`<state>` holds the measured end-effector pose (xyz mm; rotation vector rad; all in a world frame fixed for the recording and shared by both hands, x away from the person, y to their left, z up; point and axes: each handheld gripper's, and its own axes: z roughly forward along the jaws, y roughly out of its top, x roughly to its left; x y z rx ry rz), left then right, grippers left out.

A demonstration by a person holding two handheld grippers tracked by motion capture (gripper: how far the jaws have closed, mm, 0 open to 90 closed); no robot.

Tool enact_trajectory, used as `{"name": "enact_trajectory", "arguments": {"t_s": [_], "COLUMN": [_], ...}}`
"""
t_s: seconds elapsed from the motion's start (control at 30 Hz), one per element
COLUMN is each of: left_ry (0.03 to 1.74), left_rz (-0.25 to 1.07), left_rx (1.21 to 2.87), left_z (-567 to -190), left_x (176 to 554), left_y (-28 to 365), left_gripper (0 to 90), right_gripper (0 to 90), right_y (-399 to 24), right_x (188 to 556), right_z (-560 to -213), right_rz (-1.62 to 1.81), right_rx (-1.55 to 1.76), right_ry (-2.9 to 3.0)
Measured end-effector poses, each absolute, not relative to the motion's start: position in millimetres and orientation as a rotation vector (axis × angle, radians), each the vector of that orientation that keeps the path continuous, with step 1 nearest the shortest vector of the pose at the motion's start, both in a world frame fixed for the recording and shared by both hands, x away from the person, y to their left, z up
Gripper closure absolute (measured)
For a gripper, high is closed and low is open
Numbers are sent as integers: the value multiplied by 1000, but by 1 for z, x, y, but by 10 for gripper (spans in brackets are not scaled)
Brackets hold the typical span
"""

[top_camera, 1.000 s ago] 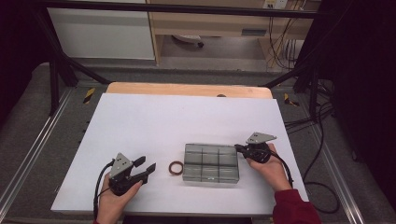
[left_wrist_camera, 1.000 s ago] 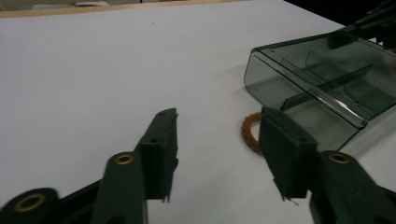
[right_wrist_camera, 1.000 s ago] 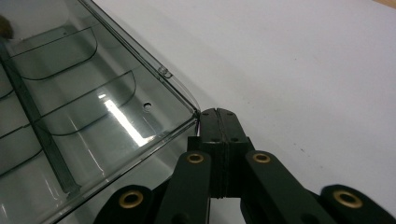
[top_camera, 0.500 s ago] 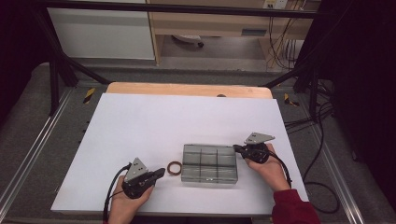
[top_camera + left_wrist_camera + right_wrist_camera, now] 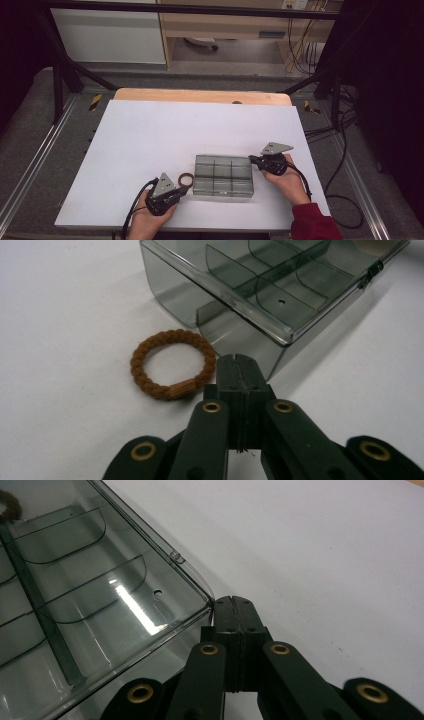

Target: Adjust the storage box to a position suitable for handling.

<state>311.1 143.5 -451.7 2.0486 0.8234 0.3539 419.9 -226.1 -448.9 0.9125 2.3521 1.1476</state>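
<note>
In the high view, the brown braided hair-tie ring [image 5: 186,178] lies flat on the white bench [image 5: 150,140], just beside the left wall of the smoky clear plastic compartment box [image 5: 223,176]. The left gripper [image 5: 179,191] sits right below the ring, far nearer to it than the right gripper [image 5: 252,160], which rests at the box's far right corner.

In the left gripper view, the jaws are pressed together with nothing between them, having just closed. Their tip points past the ring's [image 5: 173,364] right edge, so the ring lies ahead and to the left of the jaws, close to the tip, with the box's [image 5: 270,295] corner straight ahead. Being round, the ring has no long axis; I judge the jaws must spread and shift left to straddle its band.

In the right gripper view, the jaws are pressed together, empty, against the box's [image 5: 100,610] corner.
</note>
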Motion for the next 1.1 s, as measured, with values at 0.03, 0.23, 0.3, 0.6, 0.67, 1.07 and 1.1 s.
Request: {"name": "enact_trajectory", "arguments": {"t_s": [0.03,0.23,0.3,0.6,0.67,1.07,1.1], "left_ry": [822,813,810,806,806,818,817], "left_rz": [350,345,341,327,325,303,304], "left_rx": [2052,2064,2067,2070,2069,2068,2067], "left_z": [-452,-453,-454,-456,-456,-457,-457], "left_x": [311,309,309,308,307,307,307], "left_y": [143,141,141,142,143,144,143], "left_gripper": [899,899,898,898,898,899,899], "right_gripper": [900,900,900,900,900,900,900], "right_y": [-226,-222,-220,-218,-218,-220,-220], "right_x": [420,418,417,416,416,417,417], "right_z": [-449,-449,-449,-449,-449,-450,-450], "right_rz": [1149,1156,1156,1160,1161,1186,1187], "right_rx": [911,906,895,891,899,916,916], "right_ry": [2353,2361,2364,2368,2370,2367,2368]}}
